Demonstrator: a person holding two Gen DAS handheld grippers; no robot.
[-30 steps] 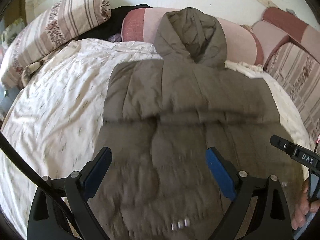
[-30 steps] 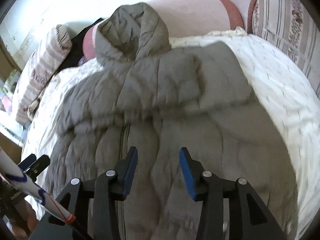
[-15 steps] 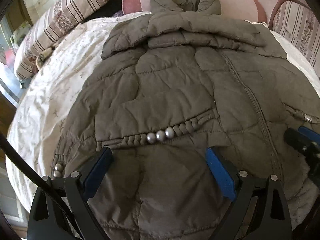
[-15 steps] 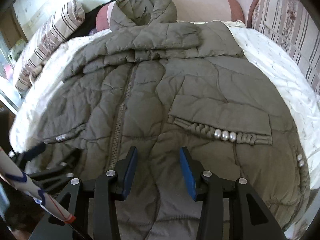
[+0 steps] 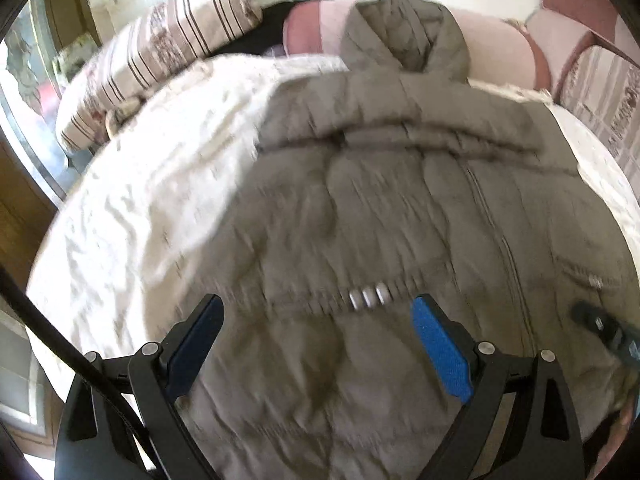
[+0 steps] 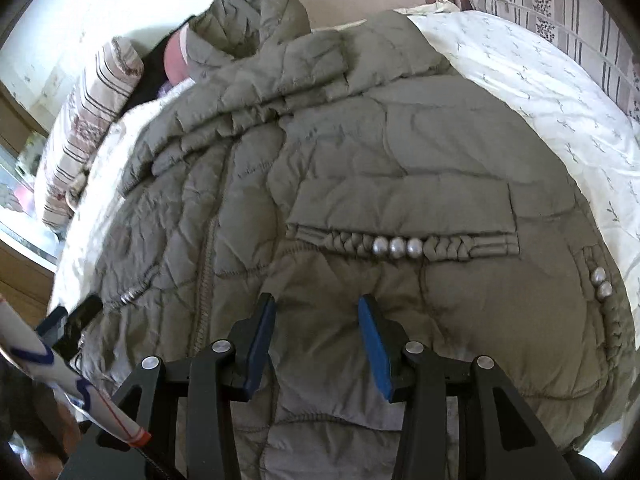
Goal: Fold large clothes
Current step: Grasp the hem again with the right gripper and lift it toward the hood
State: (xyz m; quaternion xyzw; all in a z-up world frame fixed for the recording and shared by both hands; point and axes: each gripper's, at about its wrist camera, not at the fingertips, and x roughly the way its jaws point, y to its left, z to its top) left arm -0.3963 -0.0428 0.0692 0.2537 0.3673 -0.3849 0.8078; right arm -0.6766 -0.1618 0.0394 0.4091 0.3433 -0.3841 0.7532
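Note:
An olive-grey quilted hooded jacket (image 5: 380, 216) lies front up on the bed, hood toward the headboard, sleeves folded across the chest. It also fills the right wrist view (image 6: 360, 168). My left gripper (image 5: 316, 320) is open and empty, hovering over the jacket's lower left part near a pocket with silver beads (image 5: 368, 298). My right gripper (image 6: 316, 320) is open and empty above the lower hem, just below the right pocket's beads (image 6: 396, 246). The left gripper's tip shows at the left edge of the right wrist view (image 6: 72, 316).
The jacket lies on a cream patterned sheet (image 5: 152, 184) that also shows on the right (image 6: 540, 80). Striped pillows (image 5: 160, 60) and a pink bolster (image 5: 492, 52) line the head. A striped cushion (image 6: 560, 4) is at the right. A wooden edge (image 6: 20, 264) runs along the left.
Both grippers have risen and pulled back slightly; the left wrist view shifted left, showing more sheet. The jacket has not changed shape since half a second ago.

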